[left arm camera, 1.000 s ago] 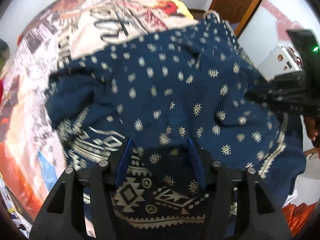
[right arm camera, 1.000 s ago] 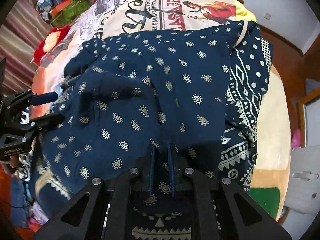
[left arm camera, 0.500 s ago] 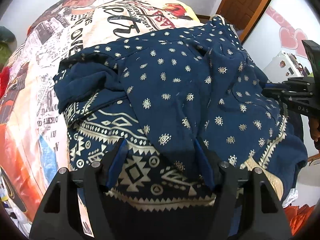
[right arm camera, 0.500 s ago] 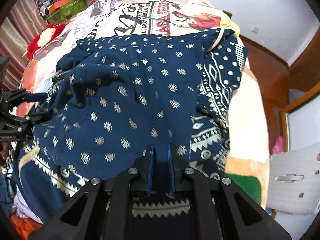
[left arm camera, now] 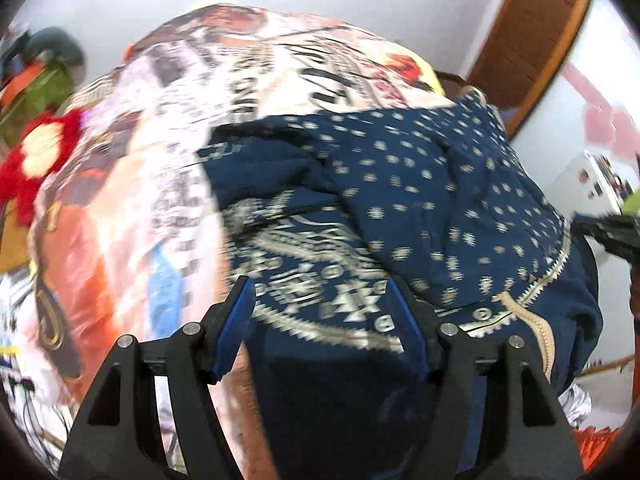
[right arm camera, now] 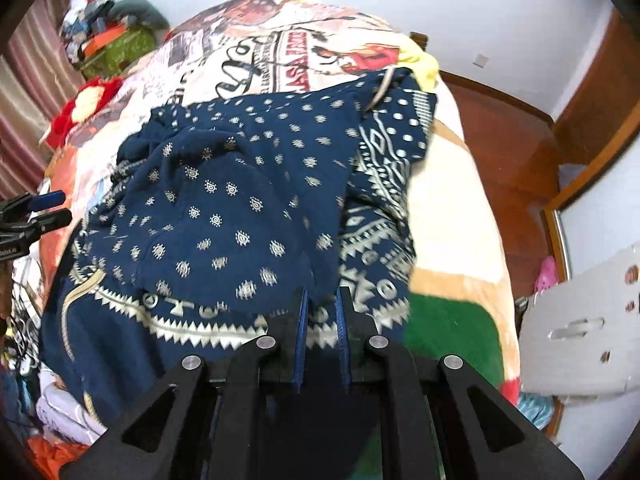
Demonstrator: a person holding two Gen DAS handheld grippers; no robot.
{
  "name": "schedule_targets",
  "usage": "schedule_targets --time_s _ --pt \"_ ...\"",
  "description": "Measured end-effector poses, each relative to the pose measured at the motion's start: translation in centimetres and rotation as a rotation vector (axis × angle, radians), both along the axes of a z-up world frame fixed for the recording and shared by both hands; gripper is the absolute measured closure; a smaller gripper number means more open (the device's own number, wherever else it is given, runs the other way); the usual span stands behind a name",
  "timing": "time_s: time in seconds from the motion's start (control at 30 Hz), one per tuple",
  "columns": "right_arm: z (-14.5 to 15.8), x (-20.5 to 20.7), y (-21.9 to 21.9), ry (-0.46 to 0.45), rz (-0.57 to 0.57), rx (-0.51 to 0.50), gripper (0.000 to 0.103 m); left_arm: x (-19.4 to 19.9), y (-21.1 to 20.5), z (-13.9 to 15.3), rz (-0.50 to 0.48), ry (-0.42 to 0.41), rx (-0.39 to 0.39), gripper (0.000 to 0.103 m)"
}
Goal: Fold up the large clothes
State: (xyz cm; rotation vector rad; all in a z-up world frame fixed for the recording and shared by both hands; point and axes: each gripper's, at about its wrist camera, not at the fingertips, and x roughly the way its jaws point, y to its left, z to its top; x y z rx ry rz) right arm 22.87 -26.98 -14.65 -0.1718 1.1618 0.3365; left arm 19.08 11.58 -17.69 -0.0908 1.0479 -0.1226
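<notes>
A large navy garment (right arm camera: 240,208) with small white motifs and a white geometric border lies bunched on the bed; it also shows in the left wrist view (left arm camera: 420,208). My right gripper (right arm camera: 322,300) is shut on a fold of the garment near its border at the bed's near edge. My left gripper (left arm camera: 320,292) is open, its blue pads wide apart over the garment's patterned border, with nothing held. The left gripper also shows at the left edge of the right wrist view (right arm camera: 44,210).
The bed is covered by a printed blanket (right arm camera: 280,56) with text and pictures. A red and yellow plush (left arm camera: 36,156) and a pile of things (right arm camera: 112,36) sit at the bed's far left. A wooden door (left arm camera: 532,32) and floor (right arm camera: 508,132) lie to the right.
The left gripper has swung left and drawn back, away from the garment's middle. The right gripper stays shut on the cloth and has pulled it nearer, bunching the fabric.
</notes>
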Motion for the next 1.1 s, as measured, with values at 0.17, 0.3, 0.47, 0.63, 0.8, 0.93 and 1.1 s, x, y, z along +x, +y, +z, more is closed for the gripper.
schedule_targets --time_s 0.17,0.3,0.47,0.63,0.8,0.93,1.1 --pt "0.8 -2.0 -2.1 0.006 -0.049 0.039 0.094 -2.2 2.9 0.0 0.064 0.001 -0.045 0.036" --pt "0.0 -3.5 -3.3 0.053 -0.069 0.061 0.094 -4.0 3.9 -1.5 0.09 0.025 -0.07 0.036" --pt "-0.7 -4.5 -3.0 0.01 -0.043 0.024 0.094 -5.5 4.5 -3.3 0.111 0.058 -0.104 0.036" --pt "-0.7 -5.3 -2.4 -0.028 -0.017 -0.067 0.094 -6.7 4.7 -4.3 0.123 0.076 -0.122 0.036" --pt "-0.7 -6.2 -3.5 -0.046 -0.062 -0.107 0.072 -7.7 5.2 -4.6 0.125 0.083 -0.126 0.036" --pt "-0.8 -6.6 -5.9 -0.046 -0.137 -0.08 0.034 -8.5 5.8 -4.8 0.141 0.093 -0.134 0.036" --pt "-0.2 -7.3 -8.5 0.031 -0.225 0.112 0.034 -9.7 6.1 -4.8 0.157 0.105 -0.207 0.036"
